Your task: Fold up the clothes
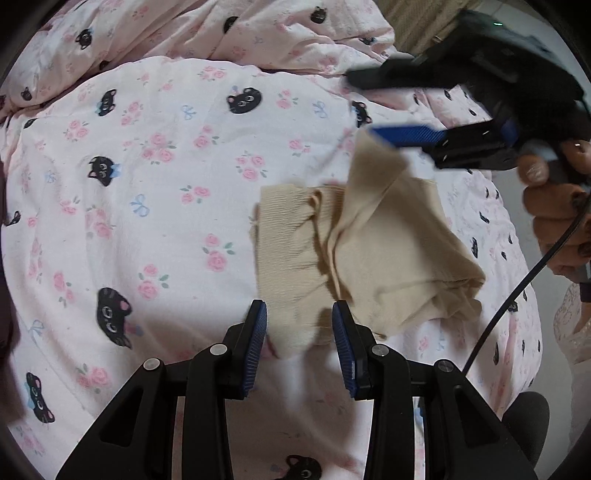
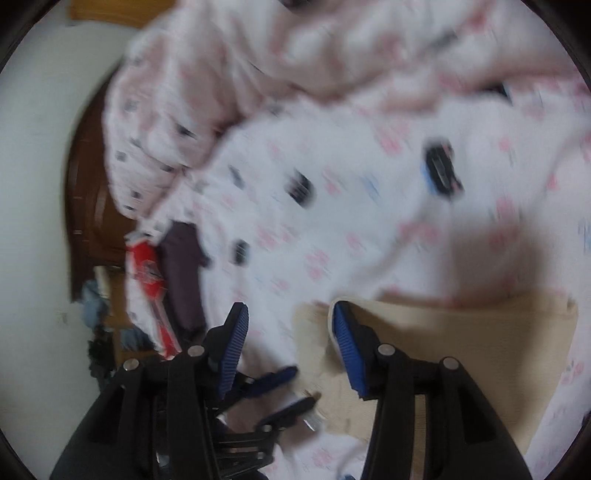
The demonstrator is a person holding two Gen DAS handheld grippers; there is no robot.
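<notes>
While crumpled on the bed point(image 1: 147, 192), beige garment point(image 1: 369, 251), one corner lifted against right gripper point(image 1: 373, 107), jaws spread and gripping nothing. Left gripper point(image 1: 299, 332) low over near edge, jaws apart, cloth between but unpinched. Hand point(image 1: 554, 199) at right.

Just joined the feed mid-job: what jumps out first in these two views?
The beige garment lies rumpled on the pink cat-and-rose bedsheet, right of centre in the left wrist view. The right gripper hovers open over its raised far corner, and the left gripper straddles its near edge. A bunched matching quilt lies behind.
</notes>
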